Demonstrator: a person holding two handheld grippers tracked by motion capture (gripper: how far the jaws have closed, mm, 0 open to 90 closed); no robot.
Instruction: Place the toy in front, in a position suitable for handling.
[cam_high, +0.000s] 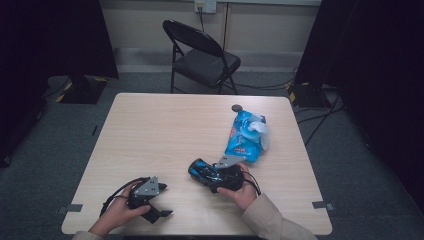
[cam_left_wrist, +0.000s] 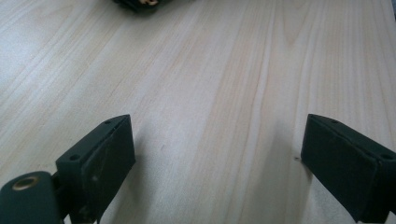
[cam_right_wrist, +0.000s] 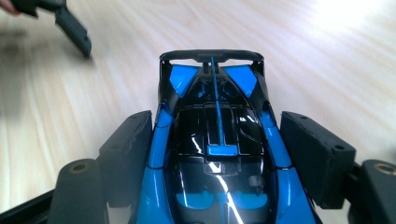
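Right gripper (cam_right_wrist: 215, 154) is clamped on the sides of a glossy blue-and-black toy racing car (cam_right_wrist: 217, 149), held low over the pale wooden bench (cam_high: 165, 135) just before a crumpled blue plastic bag (cam_high: 246, 136). Left gripper (cam_left_wrist: 215, 158) rests near the bench's front edge, jaws wide apart with nothing between them, well apart from the car.

Looks like a lab/recording room: bare worktop (cam_high: 165, 130), folding chair (cam_high: 202, 55), black curtains (cam_high: 55, 35), floor cables (cam_high: 320, 117), grey carpet.

The blue bag (cam_high: 245, 137) carries print too small to read; nothing else bears text.
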